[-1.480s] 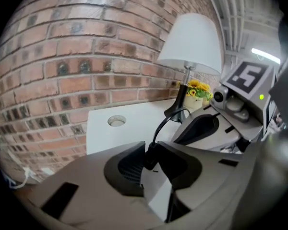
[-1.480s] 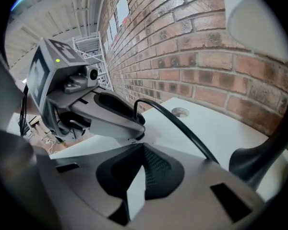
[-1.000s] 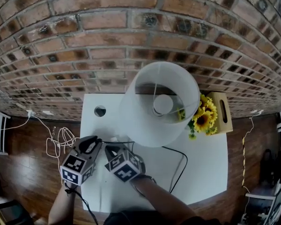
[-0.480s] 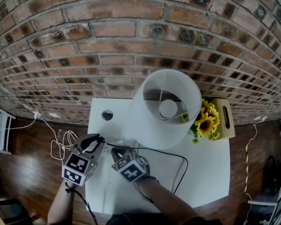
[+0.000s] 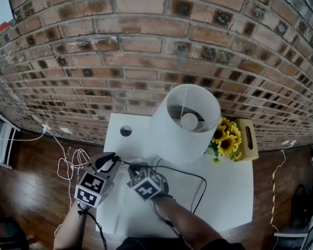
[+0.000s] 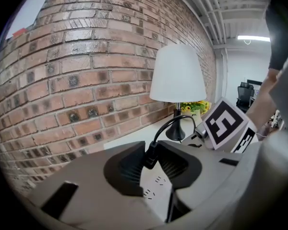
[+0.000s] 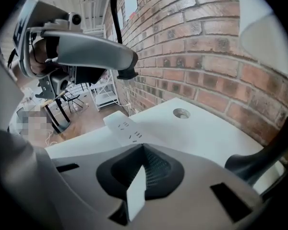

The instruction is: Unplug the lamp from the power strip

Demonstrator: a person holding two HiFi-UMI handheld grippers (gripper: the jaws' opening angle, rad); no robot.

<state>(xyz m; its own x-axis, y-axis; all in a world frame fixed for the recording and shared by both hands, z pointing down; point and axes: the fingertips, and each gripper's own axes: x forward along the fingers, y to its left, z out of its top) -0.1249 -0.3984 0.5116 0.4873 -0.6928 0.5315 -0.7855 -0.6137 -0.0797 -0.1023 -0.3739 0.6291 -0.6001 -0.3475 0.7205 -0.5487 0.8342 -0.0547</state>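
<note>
The left gripper (image 5: 110, 162) is clamped on the small black plug (image 6: 150, 156), holding it in the air, lifted clear of the long white plastic power strip (image 7: 125, 127) on the white table (image 5: 229, 191). From the plug, the thin black cord (image 6: 170, 126) arcs towards the base of the white-shaded table lamp (image 5: 185, 124) by the brick wall. The right gripper (image 7: 143, 174) has its jaws closed on the near end of the power strip.
</note>
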